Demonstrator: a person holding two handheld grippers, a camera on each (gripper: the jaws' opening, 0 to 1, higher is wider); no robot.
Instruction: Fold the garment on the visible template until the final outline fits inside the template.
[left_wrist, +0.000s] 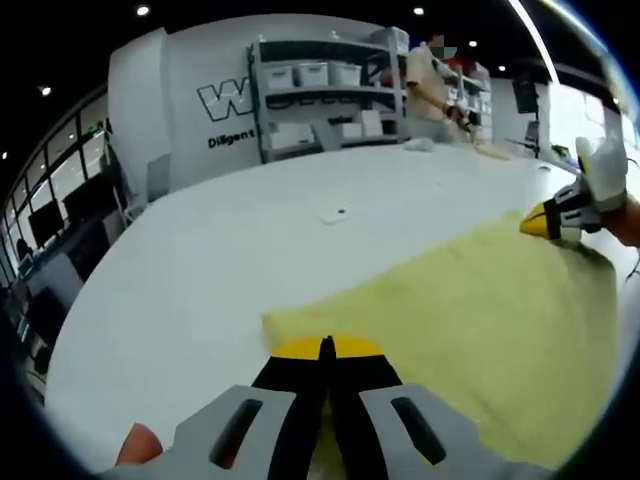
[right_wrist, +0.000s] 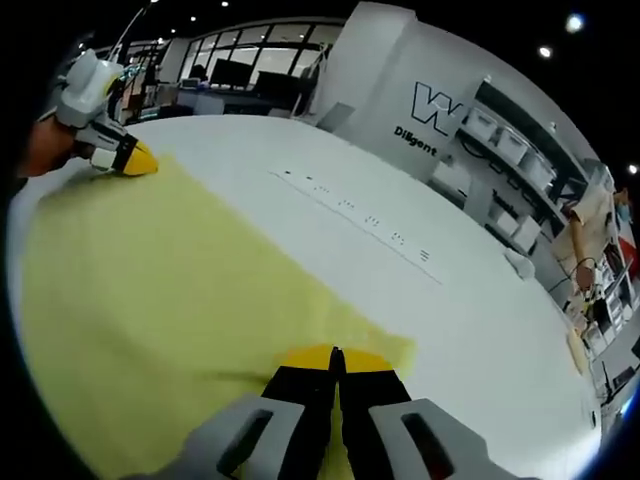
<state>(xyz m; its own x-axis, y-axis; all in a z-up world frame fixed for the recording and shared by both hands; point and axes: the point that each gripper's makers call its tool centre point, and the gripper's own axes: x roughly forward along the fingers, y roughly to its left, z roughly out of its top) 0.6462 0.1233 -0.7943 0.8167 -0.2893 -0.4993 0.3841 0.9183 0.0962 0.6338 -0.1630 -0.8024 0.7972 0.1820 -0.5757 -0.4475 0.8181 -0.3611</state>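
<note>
A pale yellow garment (left_wrist: 470, 320) lies spread flat on the white table (left_wrist: 230, 250). In the left gripper view my left gripper (left_wrist: 326, 347) rises from the bottom, its yellow tips shut on the garment's near edge beside a corner. My right gripper (left_wrist: 545, 222) comes in from the right, held by a hand, its tip pressed on the cloth's far corner. In the right gripper view my right gripper (right_wrist: 336, 357) is shut on the garment (right_wrist: 160, 290) at its edge, and the left gripper (right_wrist: 125, 157) sits on the far corner at upper left.
A row of small dark marks (right_wrist: 360, 212) crosses the table beyond the cloth, and one small mark (left_wrist: 335, 214) lies mid-table. Shelves with white boxes (left_wrist: 320, 90) and a white lettered wall stand behind. A person (left_wrist: 435, 80) works at the table's far end.
</note>
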